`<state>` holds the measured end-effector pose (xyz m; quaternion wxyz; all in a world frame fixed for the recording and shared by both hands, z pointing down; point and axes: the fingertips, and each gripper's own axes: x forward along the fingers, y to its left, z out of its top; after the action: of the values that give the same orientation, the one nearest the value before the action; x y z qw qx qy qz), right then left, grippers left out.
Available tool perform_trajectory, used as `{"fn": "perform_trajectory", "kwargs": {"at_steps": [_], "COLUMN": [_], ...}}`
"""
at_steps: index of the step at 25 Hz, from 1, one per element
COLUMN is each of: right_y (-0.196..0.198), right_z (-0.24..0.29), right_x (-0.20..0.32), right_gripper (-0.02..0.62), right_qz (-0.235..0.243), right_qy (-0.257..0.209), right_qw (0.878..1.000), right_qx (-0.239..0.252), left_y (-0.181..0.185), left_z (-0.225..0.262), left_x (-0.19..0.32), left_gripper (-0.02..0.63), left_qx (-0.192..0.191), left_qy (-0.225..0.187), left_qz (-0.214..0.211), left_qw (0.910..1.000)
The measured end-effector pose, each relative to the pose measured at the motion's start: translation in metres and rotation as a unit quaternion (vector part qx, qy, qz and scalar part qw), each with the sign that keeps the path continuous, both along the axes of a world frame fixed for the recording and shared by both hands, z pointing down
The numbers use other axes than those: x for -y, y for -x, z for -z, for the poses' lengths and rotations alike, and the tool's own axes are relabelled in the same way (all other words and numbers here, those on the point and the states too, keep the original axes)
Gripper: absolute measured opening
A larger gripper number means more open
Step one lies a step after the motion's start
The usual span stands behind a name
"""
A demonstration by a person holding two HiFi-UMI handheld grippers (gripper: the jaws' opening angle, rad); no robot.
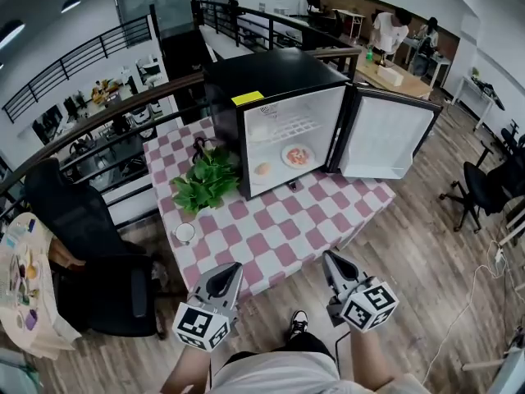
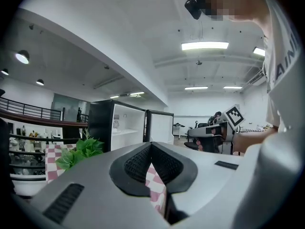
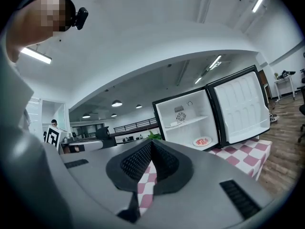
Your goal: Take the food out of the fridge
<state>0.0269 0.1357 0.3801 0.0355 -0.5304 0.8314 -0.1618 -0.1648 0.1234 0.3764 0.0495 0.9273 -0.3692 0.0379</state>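
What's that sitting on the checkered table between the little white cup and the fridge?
A leafy green plant. The head view shows it on the tablecloth between the cup and the fridge.

Black fridge point(image 1: 271, 76), upper centre, door point(image 1: 392, 135) swung open rightward. On its floor: plate of reddish food point(image 1: 297, 155), pale round item point(image 1: 262, 169) left of it.

place: open-plan office | evidence: office chairs point(image 1: 480, 189), desks point(image 1: 410, 87), mezzanine railing point(image 1: 74, 60), ceiling strip lights point(image 2: 205, 46)
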Motion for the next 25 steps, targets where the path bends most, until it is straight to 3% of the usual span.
{"fn": "perform_trajectory", "kwargs": {"at_steps": [7,12,17,25], "right_y": [-0.076,-0.097,-0.089,-0.044], "right_z": [-0.009,-0.027,-0.041,-0.038], "right_x": [0.078,0.117,0.148,0.178], "right_gripper": [0.018,0.018,0.019,0.018], "right_qz": [0.025,0.055,0.078,0.084], "right_qy": [0.016,0.037,0.05,0.056], "right_qw": [0.999,0.998,0.995,0.995], "right_qx": [0.018,0.024,0.034,0.016], "left_y": [-0.062,-0.082,-0.079,-0.041], "left_z": [0.002,-0.008,-0.017,-0.018], "left_x": [0.063,0.086,0.103,0.136], "left_gripper": [0.007,0.008,0.006,0.006], "left_qx": [0.008,0.015,0.026,0.006], "left_qy": [0.008,0.022,0.034,0.027], "left_qz": [0.036,0.066,0.086,0.09], "left_qw": [0.9993,0.9974,0.9954,0.9955]}}
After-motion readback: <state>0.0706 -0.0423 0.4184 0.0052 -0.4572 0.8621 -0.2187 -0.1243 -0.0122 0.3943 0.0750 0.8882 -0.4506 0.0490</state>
